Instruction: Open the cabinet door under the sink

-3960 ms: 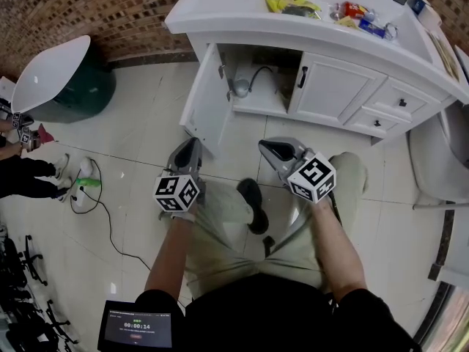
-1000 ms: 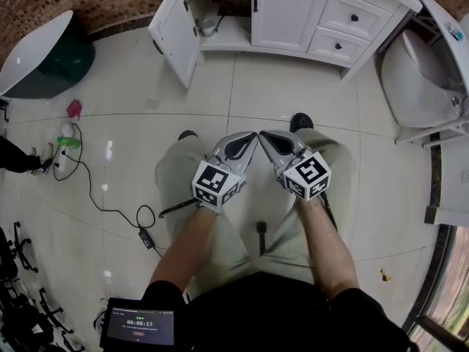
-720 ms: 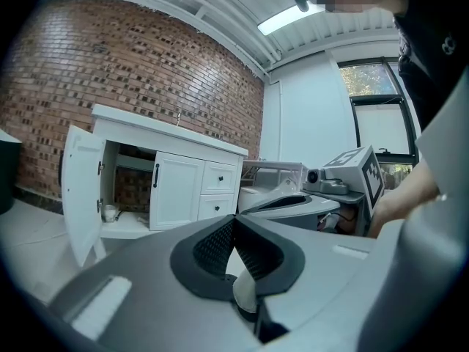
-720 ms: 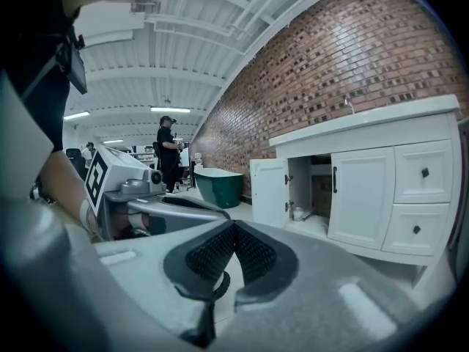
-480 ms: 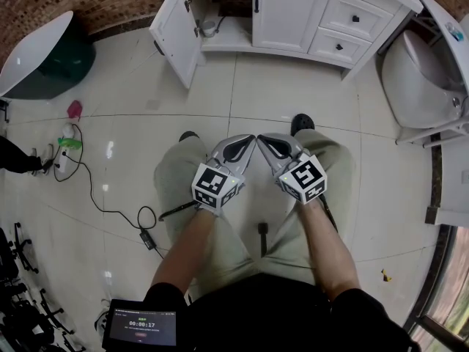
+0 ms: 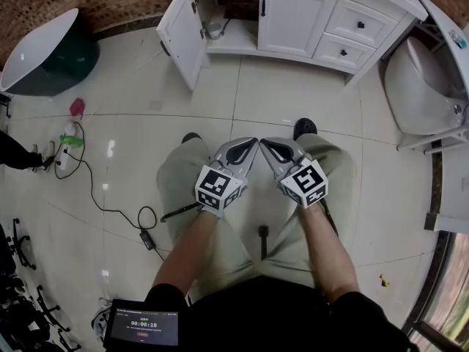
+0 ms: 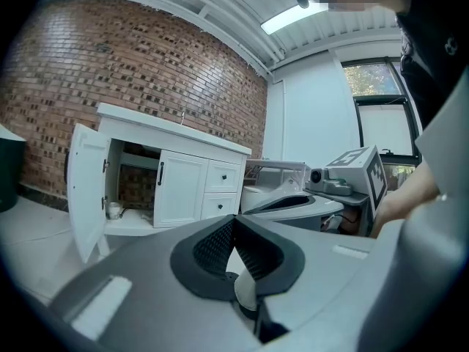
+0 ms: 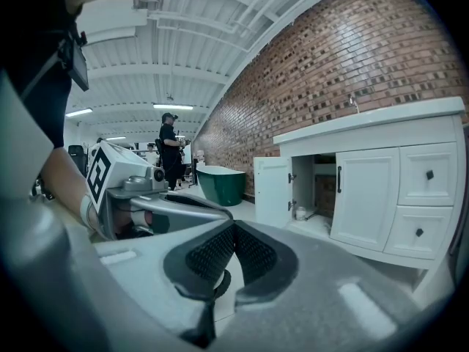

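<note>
Left gripper has its jaws fully together; nothing sits between the pads and it touches nothing; in the left gripper view the ribbed pads meet at the tip; right gripper is the same, pads pressed together and empty; both are held low over the person's knees, tips just beside each other, marker cubes toward the body.

Cabinet door under the sink stands swung out to the left of the white vanity, at the top of the head view; well apart from both grippers; the open compartment shows a hose and a small metal fitting on its shelf; the neighbouring door is closed, black handle upright; two drawers to its right are closed.

Green tub is on the floor far left; black cable runs across the tiles.
</note>
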`<state>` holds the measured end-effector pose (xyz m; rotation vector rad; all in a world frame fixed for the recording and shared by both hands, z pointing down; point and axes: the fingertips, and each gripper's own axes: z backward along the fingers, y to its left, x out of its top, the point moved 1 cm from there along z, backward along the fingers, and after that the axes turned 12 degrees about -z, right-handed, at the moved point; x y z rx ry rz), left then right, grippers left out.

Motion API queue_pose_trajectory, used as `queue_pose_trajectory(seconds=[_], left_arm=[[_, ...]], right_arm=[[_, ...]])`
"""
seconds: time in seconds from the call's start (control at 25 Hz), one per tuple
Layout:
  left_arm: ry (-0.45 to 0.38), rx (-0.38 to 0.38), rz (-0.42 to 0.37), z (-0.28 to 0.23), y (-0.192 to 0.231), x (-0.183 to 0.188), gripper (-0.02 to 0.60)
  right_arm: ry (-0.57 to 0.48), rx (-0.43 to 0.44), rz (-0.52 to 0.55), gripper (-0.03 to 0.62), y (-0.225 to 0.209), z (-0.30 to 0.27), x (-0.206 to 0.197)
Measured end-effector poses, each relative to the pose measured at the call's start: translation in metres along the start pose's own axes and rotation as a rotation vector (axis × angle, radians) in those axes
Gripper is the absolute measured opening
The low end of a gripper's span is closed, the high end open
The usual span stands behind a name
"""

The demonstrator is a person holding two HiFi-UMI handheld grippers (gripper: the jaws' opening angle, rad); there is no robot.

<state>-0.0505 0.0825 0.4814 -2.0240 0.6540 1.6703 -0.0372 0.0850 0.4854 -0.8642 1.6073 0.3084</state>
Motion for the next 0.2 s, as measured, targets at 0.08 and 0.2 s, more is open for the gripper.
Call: queue_pose_trajectory(seconds=[0.08,0.2], left_arm=[[0.003,0.002,0.002,0.0001,0.0006,-0.0004,0.015],[0.005,0.003,0.004,0.0013,0.0008,-0.0012,0.015]], right_arm=[[0.003,0.001,0.005,-0.009,0.0008,-0.0005,0.0006],[0.006,0.001,0.009,-0.009,0.0019,-0.001,-0.0002]])
